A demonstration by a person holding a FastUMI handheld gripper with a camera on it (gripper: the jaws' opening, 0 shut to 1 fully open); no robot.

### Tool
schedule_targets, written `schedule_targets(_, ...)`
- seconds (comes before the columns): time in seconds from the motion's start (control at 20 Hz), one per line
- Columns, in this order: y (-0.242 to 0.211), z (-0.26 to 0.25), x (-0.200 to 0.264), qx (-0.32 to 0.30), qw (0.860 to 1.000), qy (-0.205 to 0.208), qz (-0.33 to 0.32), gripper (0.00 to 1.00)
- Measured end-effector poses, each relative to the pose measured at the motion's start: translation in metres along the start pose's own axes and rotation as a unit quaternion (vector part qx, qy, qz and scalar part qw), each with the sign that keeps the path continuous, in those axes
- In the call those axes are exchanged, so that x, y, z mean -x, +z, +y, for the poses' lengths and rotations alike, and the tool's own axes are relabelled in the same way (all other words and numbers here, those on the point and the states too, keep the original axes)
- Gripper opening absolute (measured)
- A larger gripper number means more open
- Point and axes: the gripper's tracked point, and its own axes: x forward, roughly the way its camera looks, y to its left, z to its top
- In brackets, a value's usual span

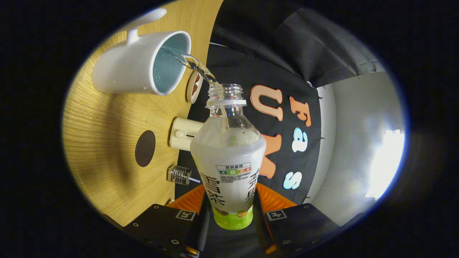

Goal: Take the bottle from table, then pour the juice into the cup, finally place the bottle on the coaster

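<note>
Tool (229, 218) clamps bottle (229, 168), pouring into cup (143, 68) near counter (107, 161) edge; over-tilting risks overshoot, spill.

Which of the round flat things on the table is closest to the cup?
The patterned round coaster right beside the white cup; the plain dark round one lies farther off. The gripper is shut on the bottle, pouring.

tilted uncapped bottle (228, 157) streams juice (196, 64) into white cup (138, 66).

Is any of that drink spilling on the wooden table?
No spill stands out. The gripper holds the clear plastic bottle between its fingers, and the stream lands inside the white mug.
</note>
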Motion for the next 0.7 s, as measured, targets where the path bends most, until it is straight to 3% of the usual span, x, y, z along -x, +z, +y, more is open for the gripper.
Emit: schedule_targets(0.7,0.0092,-0.0085,0.0002,0.036,0.999,0.005,-0.025,0.56)
